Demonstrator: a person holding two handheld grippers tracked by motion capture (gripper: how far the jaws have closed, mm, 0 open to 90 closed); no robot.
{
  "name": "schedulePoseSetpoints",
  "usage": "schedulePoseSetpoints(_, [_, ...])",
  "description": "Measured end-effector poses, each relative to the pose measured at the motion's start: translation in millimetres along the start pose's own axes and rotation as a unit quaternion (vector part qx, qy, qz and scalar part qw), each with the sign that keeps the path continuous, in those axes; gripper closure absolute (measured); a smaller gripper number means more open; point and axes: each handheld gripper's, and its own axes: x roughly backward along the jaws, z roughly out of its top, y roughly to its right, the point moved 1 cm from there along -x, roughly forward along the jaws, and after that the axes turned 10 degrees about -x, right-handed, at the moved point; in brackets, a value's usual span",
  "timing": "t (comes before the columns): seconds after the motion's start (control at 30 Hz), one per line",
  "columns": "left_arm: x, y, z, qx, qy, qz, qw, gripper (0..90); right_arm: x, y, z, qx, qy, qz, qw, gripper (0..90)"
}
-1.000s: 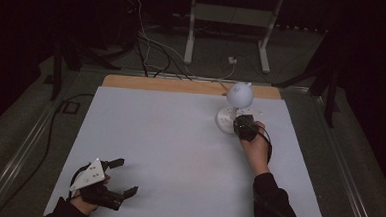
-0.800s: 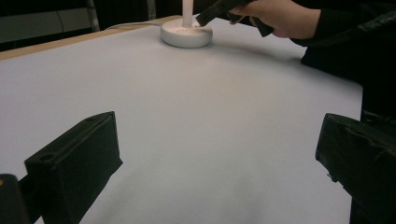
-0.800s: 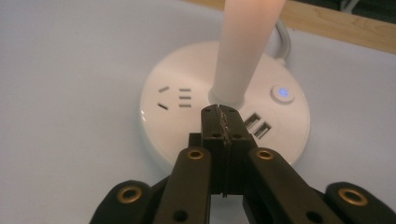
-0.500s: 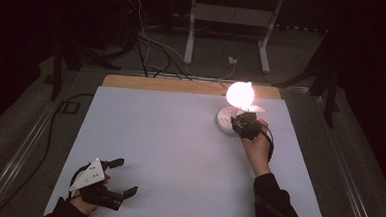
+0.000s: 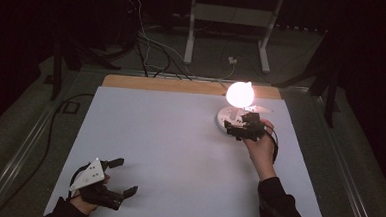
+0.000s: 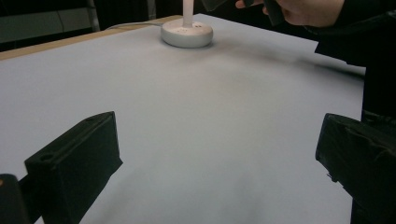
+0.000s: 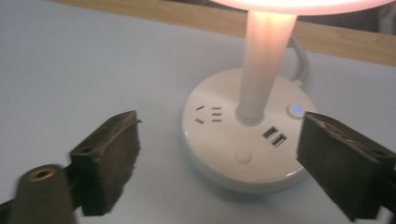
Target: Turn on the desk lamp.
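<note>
A: Left gripper?
B: Low at the near left corner, jaws wide apart, nothing between them, hand gripping from behind.
A: Right gripper?
B: Far right, forearm stretched forward, jaws just opened wide, pads pressing nothing.

A white sheet-covered table is seen, with a bare wooden strip left along its far edge; a lit lamp is stood on its round white base at the far right; the left gripper is rested near the near-left corner.
</note>
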Motion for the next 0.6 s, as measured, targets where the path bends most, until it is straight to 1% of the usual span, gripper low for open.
schedulePoseSetpoints(0.03, [0.0, 0.0, 0.0, 0.0, 0.0, 0.0, 1.0, 0.4, 1.8, -0.6, 0.4, -0.005, -0.001, 0.003, 1.0, 0.0])
schedulePoseSetpoints(0.07, [0.0, -0.1, 0.1, 0.0, 0.0, 0.0, 1.0, 0.4, 3.6, -0.9, 0.6, -0.004, -0.005, 0.007, 1.0, 0.0])
schedulePoseSetpoints(0.1, [0.1, -0.2, 0.1, 0.0, 0.0, 0.0, 1.0, 0.4, 7.1, -1.6, 0.7, 0.0, -0.013, 0.017, 0.9998, 0.0])
schedulePoseSetpoints(0.17, [0.1, -0.4, 0.1, 0.0, 0.0, 0.0, 1.0, 0.4, 12.7, -3.2, 0.8, 0.012, -0.017, 0.015, 0.9997, 0.0])
schedulePoseSetpoints(0.2, [0.1, -0.4, 0.1, 0.001, 0.0, 0.0, 1.0, 0.4, 14.8, -3.6, 0.7, 0.013, -0.018, 0.02, 0.9996, 0.0])
schedulePoseSetpoints(0.27, [0.1, -0.7, -0.1, 0.001, 0.0, 0.0, 1.0, 0.4, 20.6, -4.9, 0.0, 0.017, -0.014, 0.019, 0.9996, 0.0])
schedulePoseSetpoints(0.3, [0.2, -0.8, 0.0, 0.001, 0.001, 0.0, 1.0, 0.4, 24.2, -5.3, -0.5, 0.021, -0.006, 0.018, 0.9996, 0.0])
schedulePoseSetpoints(0.37, [0.3, -0.8, 0.1, 0.002, 0.001, 0.0, 1.0, 0.4, 31.6, -5.9, -0.6, 0.014, -0.009, 0.034, 0.9993, 0.0])
schedulePoseSetpoints(0.4, [0.2, -0.7, 0.2, 0.002, 0.001, 0.0, 1.0, 0.4, 36.4, -6.2, -1.1, 0.013, -0.003, 0.039, 0.9992, 0.0])
schedulePoseSetpoints(0.6, [0.2, -0.6, 0.2, 0.002, 0.001, 0.001, 1.0, 0.4, 56.6, -10.8, -7.3, 0.029, 0.017, 0.051, 0.9981, 0.0])
